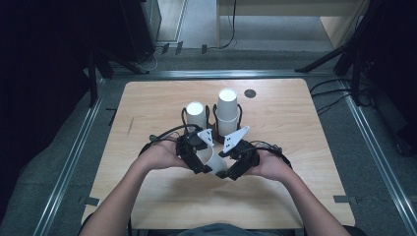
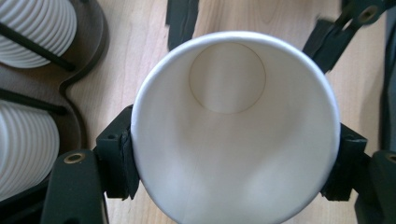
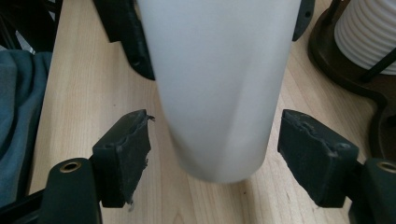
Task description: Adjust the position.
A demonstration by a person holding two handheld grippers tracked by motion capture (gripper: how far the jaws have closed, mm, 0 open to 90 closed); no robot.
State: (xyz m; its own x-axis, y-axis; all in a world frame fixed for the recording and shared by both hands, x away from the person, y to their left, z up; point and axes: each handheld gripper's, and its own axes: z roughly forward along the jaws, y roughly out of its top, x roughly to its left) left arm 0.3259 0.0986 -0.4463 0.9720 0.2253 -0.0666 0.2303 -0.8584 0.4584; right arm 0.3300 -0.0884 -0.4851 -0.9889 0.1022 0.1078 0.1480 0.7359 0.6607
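White cups, black jaws, pale wood bench

The cup (image 2: 236, 126) is plain white inside and out — smooth, with a faint seam line and a slightly creamier round bottom. The two stacks (image 1: 227, 110) are white too, ribbed in fine horizontal rings in the left gripper view, and sit in a dark brown holder (image 2: 91, 56) with thin black rods. The left hand-held gripper (image 2: 236, 158) and the right hand-held gripper (image 3: 215, 154) are black, with small brass-coloured rivets; each carries a light grey plate (image 1: 235, 138). The bench (image 1: 295, 123) is light wood with soft grain — one small black disc (image 1: 250, 93) lies on it. The floor (image 1: 196, 59) is grey.
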